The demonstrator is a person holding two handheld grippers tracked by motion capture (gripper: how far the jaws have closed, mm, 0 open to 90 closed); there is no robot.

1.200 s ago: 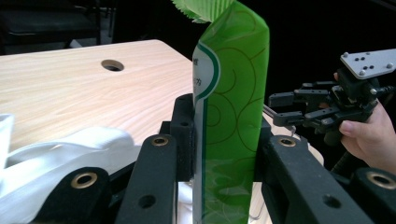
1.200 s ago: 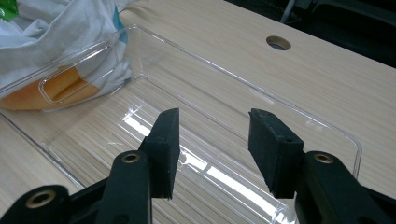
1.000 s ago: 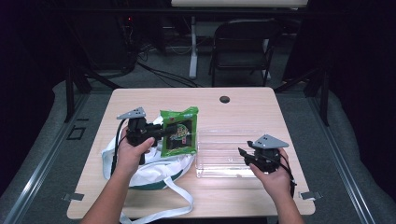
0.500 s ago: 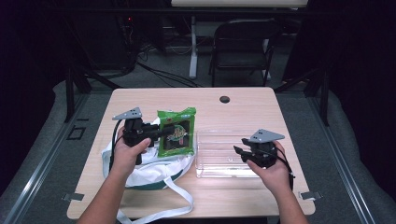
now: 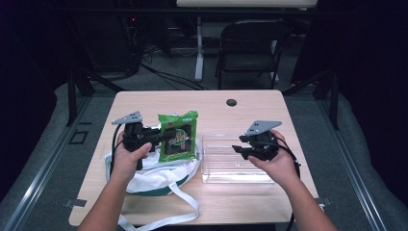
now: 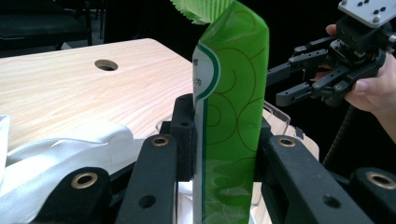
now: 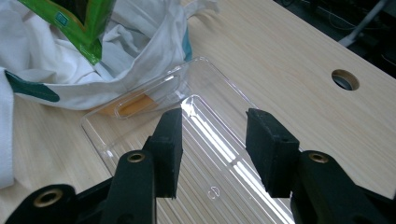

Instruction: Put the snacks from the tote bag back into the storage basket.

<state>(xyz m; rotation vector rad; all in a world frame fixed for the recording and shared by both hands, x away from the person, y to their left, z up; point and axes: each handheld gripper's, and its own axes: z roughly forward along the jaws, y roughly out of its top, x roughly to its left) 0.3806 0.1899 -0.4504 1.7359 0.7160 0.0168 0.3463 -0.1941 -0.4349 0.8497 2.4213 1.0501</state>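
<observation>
A green snack packet [image 5: 178, 136] stands upright in the air over a white cloth bag [image 5: 159, 175], with my left gripper [image 5: 161, 136] shut on its lower half. In the left gripper view the packet [image 6: 229, 116] is pinched between the two black jaws. A clear plastic tray [image 5: 228, 166] lies flat on the table to the right of the bag. My right gripper [image 5: 239, 150] hovers over the tray's right part, open and holding nothing. In the right gripper view the open gripper [image 7: 215, 149] hangs above the tray [image 7: 224, 158], and the packet's corner [image 7: 81, 28] shows at top left.
The wooden table [image 5: 250, 108] has a round cable hole [image 5: 232, 102] near its far edge. The bag's white strap [image 5: 185, 207] trails toward the front edge. A dark chair [image 5: 250, 48] and cables stand behind the table.
My left gripper has lifted the green packet slightly and shifted it left, away from the tray. My right gripper has risen a little and moved up over the tray's right side.
</observation>
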